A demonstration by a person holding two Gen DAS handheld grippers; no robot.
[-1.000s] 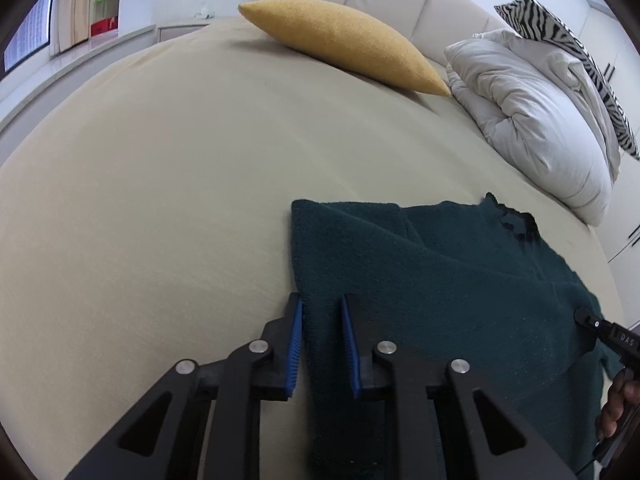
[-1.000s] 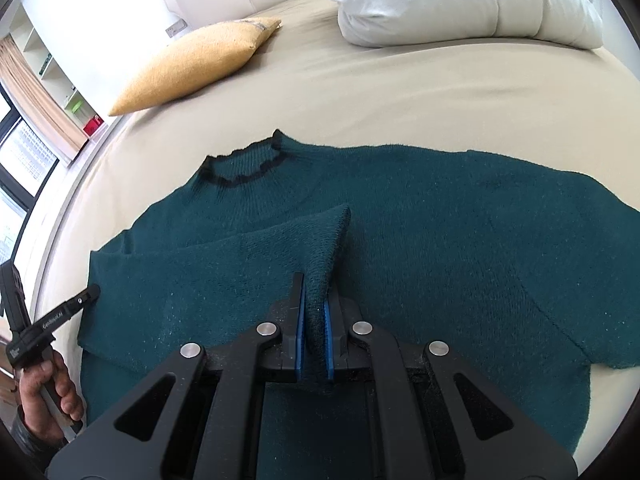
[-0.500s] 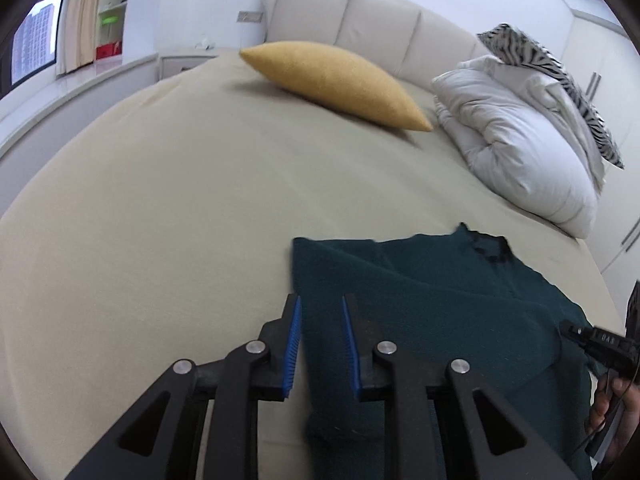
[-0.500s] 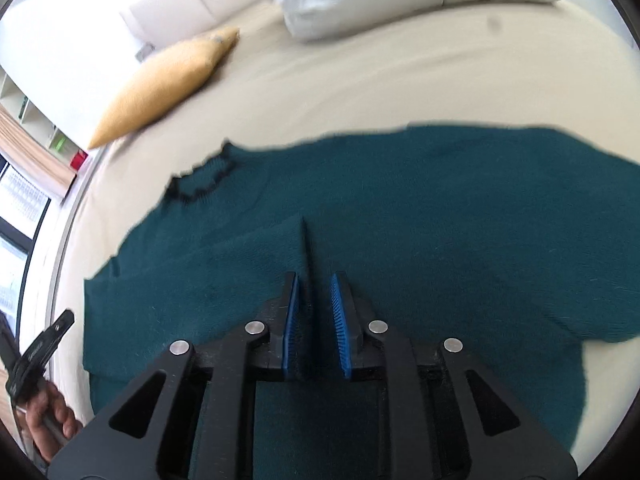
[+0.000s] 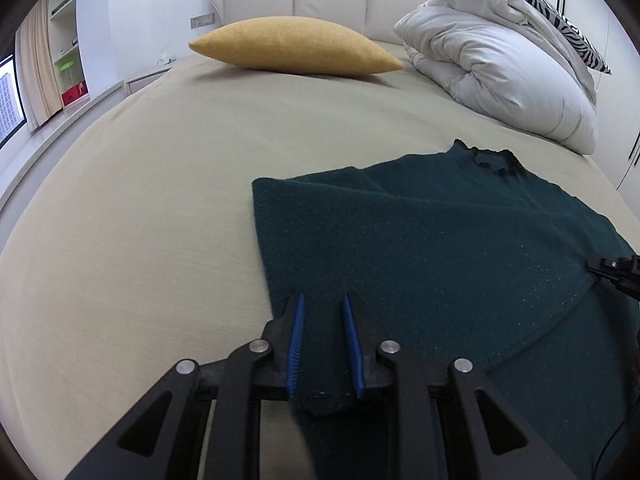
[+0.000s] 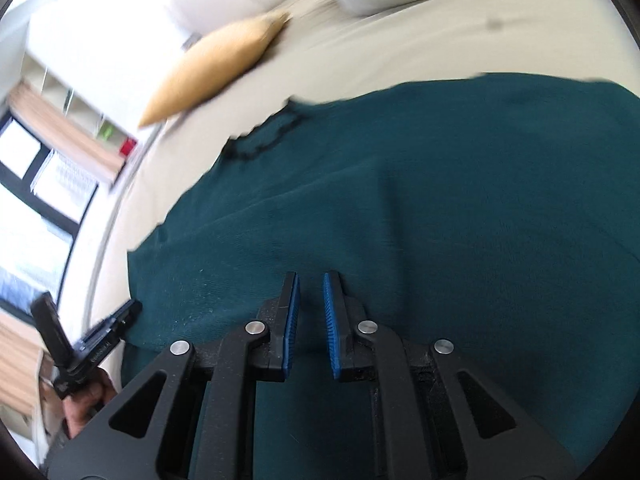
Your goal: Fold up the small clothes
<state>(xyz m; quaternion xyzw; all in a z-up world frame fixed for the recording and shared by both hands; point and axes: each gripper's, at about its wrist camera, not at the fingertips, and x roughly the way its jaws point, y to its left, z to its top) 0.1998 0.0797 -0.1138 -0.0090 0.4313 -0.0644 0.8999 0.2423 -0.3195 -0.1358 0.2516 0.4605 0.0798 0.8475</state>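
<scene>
- Beige bed sheet (image 5: 160,200) serves as the work surface; a yellow cushion (image 5: 292,46) and a white duvet (image 5: 500,76) lie well apart from the work, towards the headboard.
- We find the dark green sweater (image 5: 440,248) spread flat on the sheet, with its collar (image 5: 492,160) pointing towards the duvet.
- Left gripper (image 5: 322,300): tongs spread and pinching nothing. They sit low over the sweater's near corner, which shows through the gap.
- Right gripper (image 6: 311,276): tongs also spread, with only flat knit beneath them and nothing caught.
- We judge both tools hover empty over the cloth because one fold is laid down and the next hold is being chosen.
- Left wrist view alone shows a folded edge crossing the body, the straight left side and the sharp collar trim.
- Right wrist view, though blurred, alone shows the sweater running out to the far right, where more seems left to fold, and the person's hand (image 6: 86,404) carrying the left tool.
</scene>
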